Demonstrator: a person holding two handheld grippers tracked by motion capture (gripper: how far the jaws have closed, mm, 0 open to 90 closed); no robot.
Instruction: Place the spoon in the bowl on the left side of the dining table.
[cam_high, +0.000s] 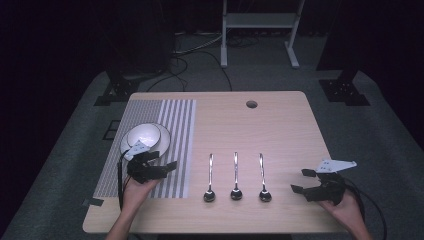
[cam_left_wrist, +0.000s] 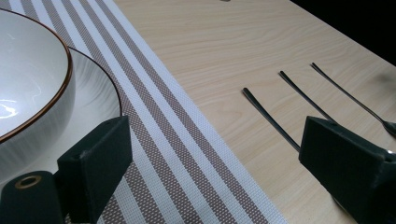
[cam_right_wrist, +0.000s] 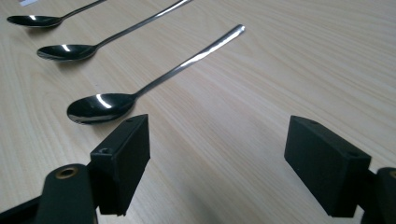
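Three spoons in a row at lower centre of the high view, bowls toward the bottom edge, handles running straight up the frame, parallel, apart from one another. Rightmost spoon (cam_high: 263, 181) taken as the thing in hand: nearest to the right claw (cam_high: 306, 181), which stands to its right at lower right of the frame, apart from it, not touching. Seen again in the right claw view at left centre (cam_right_wrist: 140, 91), bowl just above and beside the left jaw, handle slanting toward upper centre. Long axis therefore crosswise to the claw's line of approach in the high view; judged to favour a closing across the handle after a short sideways move to the left of the frame.

Right claw open, jaws wide, nothing between them but bare bench (cam_high: 280, 125).

Left claw (cam_high: 162, 167) at lower left of the high view, over the striped mat (cam_high: 175, 130), open also, nothing held. White bowl (cam_high: 142, 136) on a plate (cam_high: 164, 135) just above it in the frame. Middle spoon (cam_high: 236, 177) and left spoon (cam_high: 210, 179) between the two claws; left claw farther from the rightmost spoon than the right one.
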